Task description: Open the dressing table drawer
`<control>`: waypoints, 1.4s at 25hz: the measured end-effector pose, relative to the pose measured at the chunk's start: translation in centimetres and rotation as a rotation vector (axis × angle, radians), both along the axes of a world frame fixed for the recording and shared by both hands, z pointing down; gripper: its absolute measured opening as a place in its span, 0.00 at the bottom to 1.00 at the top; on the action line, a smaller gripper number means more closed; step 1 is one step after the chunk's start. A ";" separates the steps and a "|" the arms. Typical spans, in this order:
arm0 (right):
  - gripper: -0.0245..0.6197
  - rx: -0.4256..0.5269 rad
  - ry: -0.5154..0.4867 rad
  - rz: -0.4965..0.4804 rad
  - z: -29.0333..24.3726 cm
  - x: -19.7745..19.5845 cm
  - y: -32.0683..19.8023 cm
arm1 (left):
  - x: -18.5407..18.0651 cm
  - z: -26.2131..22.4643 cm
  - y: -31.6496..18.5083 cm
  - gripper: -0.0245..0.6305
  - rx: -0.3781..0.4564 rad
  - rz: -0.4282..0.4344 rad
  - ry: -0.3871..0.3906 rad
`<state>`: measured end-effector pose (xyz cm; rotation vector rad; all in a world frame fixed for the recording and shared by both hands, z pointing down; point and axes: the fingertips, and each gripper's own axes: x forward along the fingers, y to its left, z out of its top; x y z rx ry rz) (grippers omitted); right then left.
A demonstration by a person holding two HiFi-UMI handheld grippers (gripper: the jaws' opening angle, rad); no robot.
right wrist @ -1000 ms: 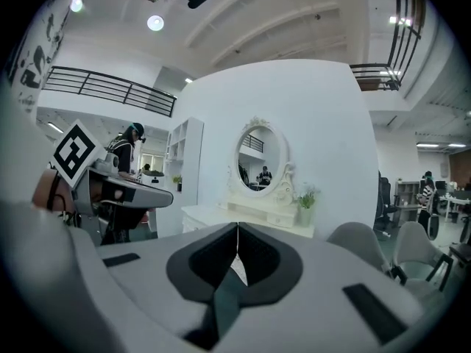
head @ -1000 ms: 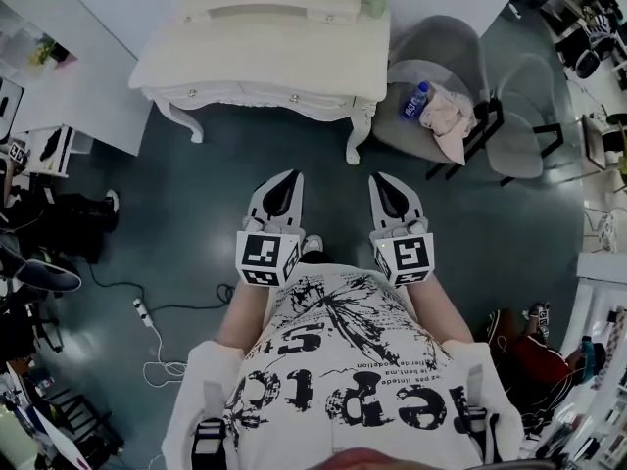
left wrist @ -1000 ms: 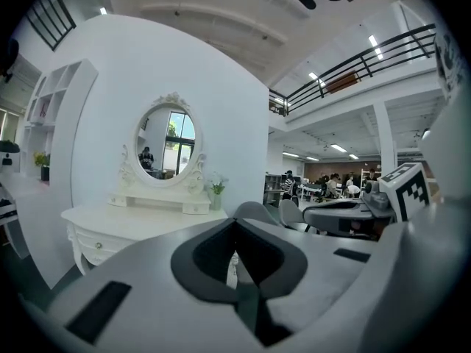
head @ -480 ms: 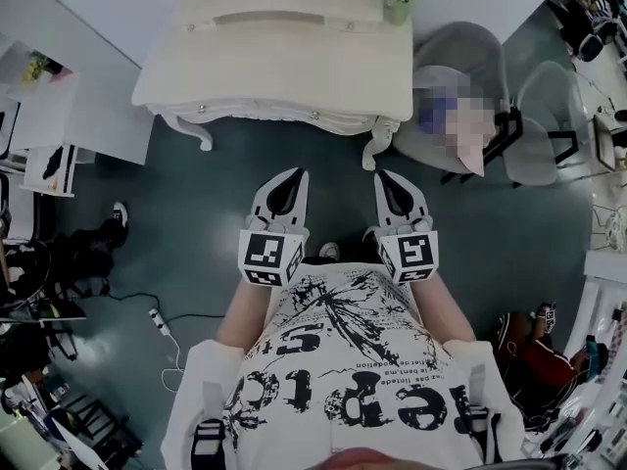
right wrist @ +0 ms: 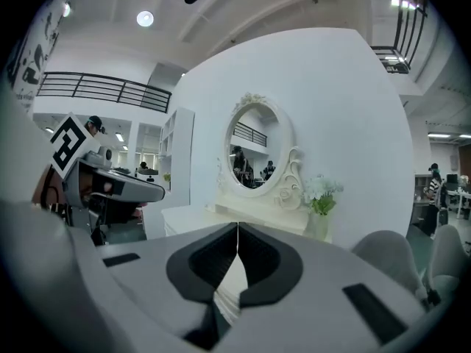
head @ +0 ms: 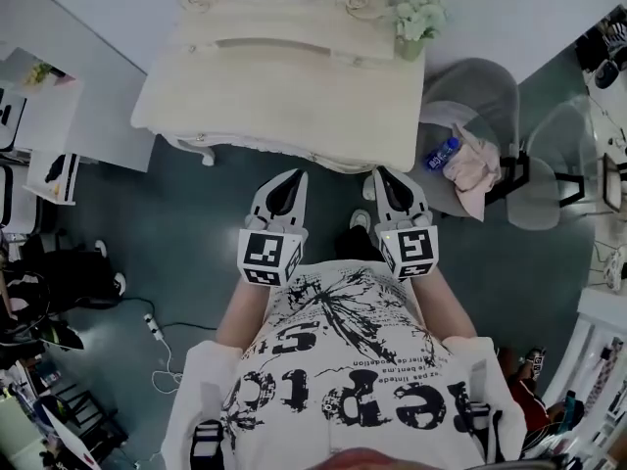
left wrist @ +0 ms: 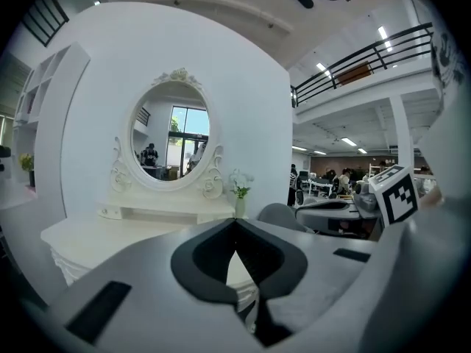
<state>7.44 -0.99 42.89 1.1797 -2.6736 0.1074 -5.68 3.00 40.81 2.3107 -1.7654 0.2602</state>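
The person held the left gripper [head: 292, 176] and right gripper [head: 379, 172] side by side before the torso on bent forearms [head: 243, 313], both pointing forward and slightly down, each with its 2 fingers [left wrist: 140, 282] closed tip to tip, gripping nothing.

I get bright, even indoor light; a round ceiling lamp [right wrist: 145, 18] glares at eleven o'clock in the right gripper view, strip lights [left wrist: 383, 34] at one o'clock in the left; the dressing table [head: 284, 86] washes out pale in the head view; both gripper views bulge into black corners; the nearest foreground is soft.
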 end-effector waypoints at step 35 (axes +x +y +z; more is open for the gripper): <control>0.07 -0.267 0.118 0.222 11.4 -6.6 -29.0 | -7.9 5.5 -29.7 0.06 -0.150 0.188 0.016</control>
